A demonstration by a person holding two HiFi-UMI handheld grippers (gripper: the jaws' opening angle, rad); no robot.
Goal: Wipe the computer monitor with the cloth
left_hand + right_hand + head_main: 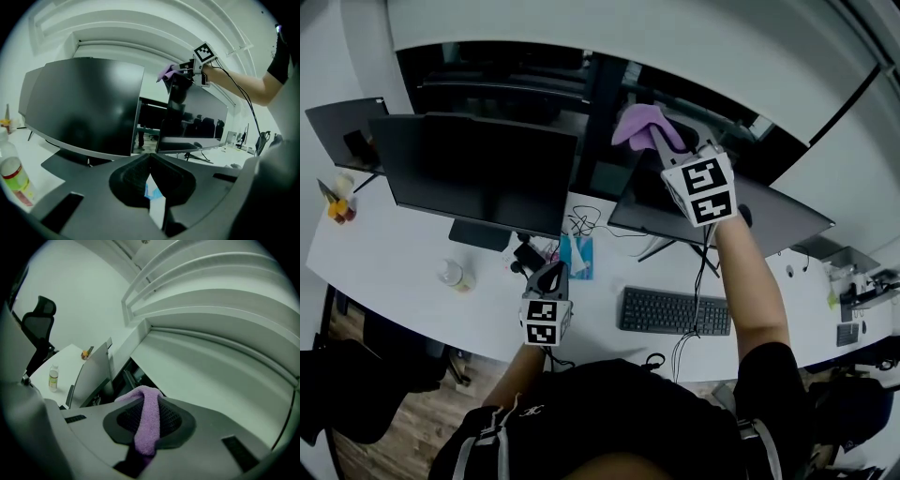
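Observation:
Two dark monitors stand on the white desk: a large left monitor (478, 169) and a right monitor (712, 214) (194, 117). My right gripper (659, 141) (149, 404) is raised at the upper left corner of the right monitor, shut on a purple cloth (642, 125) (147, 423) (165, 73) that bunches out past the jaws. Whether the cloth touches the screen cannot be told. My left gripper (553, 274) (150, 161) hangs low over the desk in front of the left monitor's stand, shut with nothing in it.
A black keyboard (675, 311) lies at the desk's front right, with cables beside it. A blue packet (578, 255) and a small bottle (455, 274) (14, 176) sit near the left monitor's base. A third screen (347, 131) stands far left. An office chair (37, 326) is nearby.

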